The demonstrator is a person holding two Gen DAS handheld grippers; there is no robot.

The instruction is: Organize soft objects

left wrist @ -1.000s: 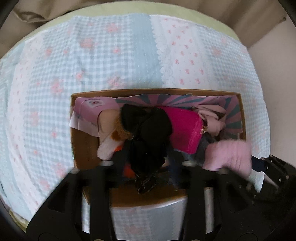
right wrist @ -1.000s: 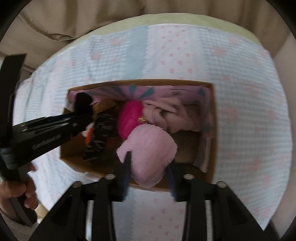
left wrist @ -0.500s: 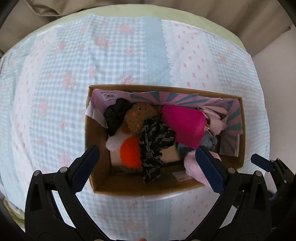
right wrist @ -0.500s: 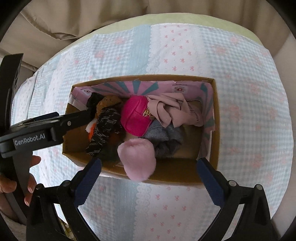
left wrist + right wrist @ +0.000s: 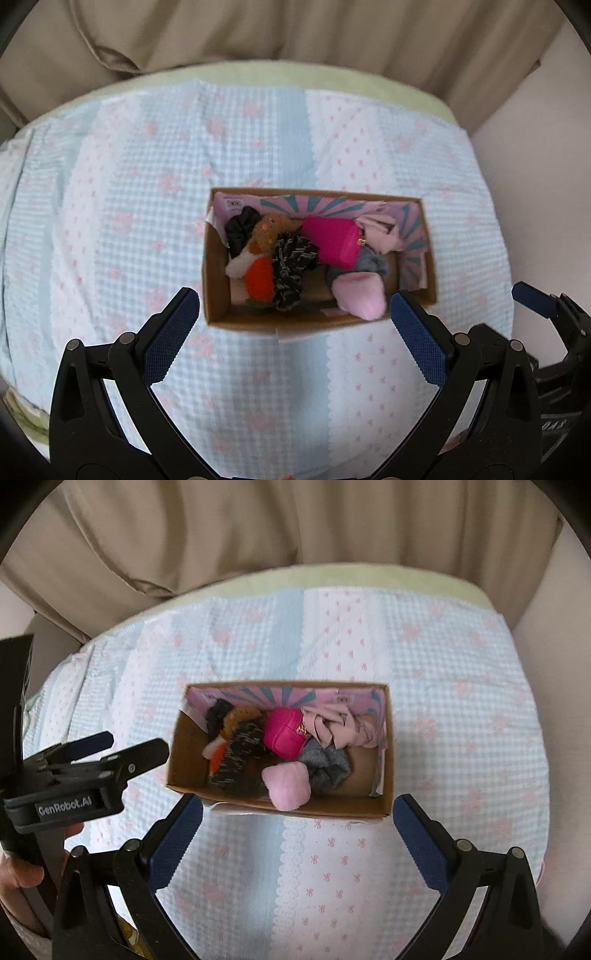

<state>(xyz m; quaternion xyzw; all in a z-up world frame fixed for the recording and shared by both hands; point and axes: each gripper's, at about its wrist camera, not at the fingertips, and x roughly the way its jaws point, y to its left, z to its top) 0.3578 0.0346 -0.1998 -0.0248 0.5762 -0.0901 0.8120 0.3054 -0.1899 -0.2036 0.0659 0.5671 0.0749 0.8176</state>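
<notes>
A cardboard box (image 5: 216, 280) (image 5: 175, 764) stands on the checked blanket. Inside lie a fluffy pink piece (image 5: 360, 297) (image 5: 288, 784), a black patterned scrunchie (image 5: 291, 266) (image 5: 240, 749), a brown, white and orange plush toy (image 5: 258, 254), a magenta pouch (image 5: 334, 240) (image 5: 286, 731), a pale pink cloth (image 5: 380, 232) (image 5: 340, 723) and a grey scrunchie (image 5: 328, 768). My left gripper (image 5: 295, 332) is open and empty, above the box's near side. My right gripper (image 5: 297, 830) is open and empty, also near the box's front edge.
The blue and pink blanket (image 5: 129, 221) (image 5: 461, 720) covers a round padded surface. A beige curtain (image 5: 295, 33) hangs behind. The left gripper (image 5: 85, 768) shows at the left of the right wrist view, and the right gripper's fingers (image 5: 532, 299) at the right of the left wrist view.
One second ago the left gripper held the black scrunchie and the right held the fluffy pink piece over the box. Both opened, dropped them in, and have drawn back and up.
</notes>
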